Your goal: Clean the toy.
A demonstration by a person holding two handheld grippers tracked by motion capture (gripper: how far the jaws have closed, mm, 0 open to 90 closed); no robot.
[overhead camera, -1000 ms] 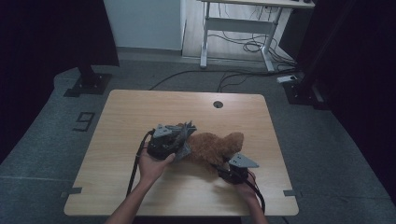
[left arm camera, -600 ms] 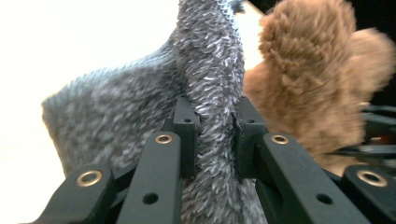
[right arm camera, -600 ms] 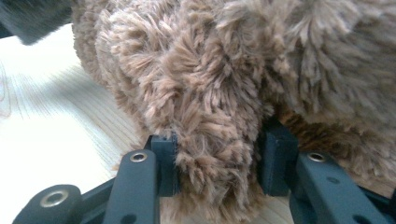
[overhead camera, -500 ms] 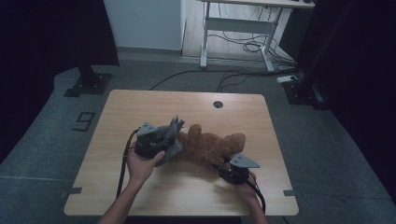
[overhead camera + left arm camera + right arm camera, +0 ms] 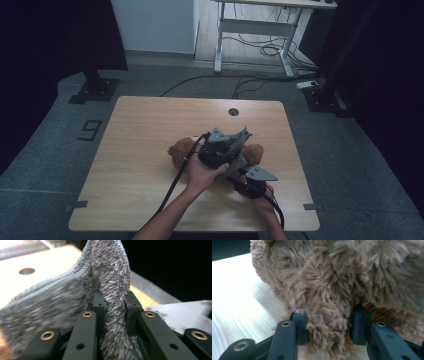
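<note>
High view: a brown plush bear (image 5: 181, 150) lay on its side near the middle of the wooden counter (image 5: 135, 130), partly hidden beneath the person's left hand (image 5: 201, 175). The left gripper (image 5: 235, 145) was poised over the toy's body, with a grey fleecy cloth (image 5: 239, 136) draped from its tip. The right gripper (image 5: 248, 176) sat low at the toy's near edge, close to the counter's front, its cable trailing back toward the person.

Left gripper view: the jaws were clamped on a fold of the grey fleecy cloth (image 5: 112, 290), which rose between them and spread away to the left as a limp sheet. The material appeared thin, soft and light; a pinch at a fold or hem, as shown, would likely hold well, though the pile could slip under a sharp tug.

Right gripper view: the jaws were closed on a tuft-covered limb or lobe of the plush bear (image 5: 324, 305), which part could not be told, resting on the counter (image 5: 244, 302). The toy looked light and compressible, so a grip on a narrow limb suited it better than one on the bulky torso.
</note>
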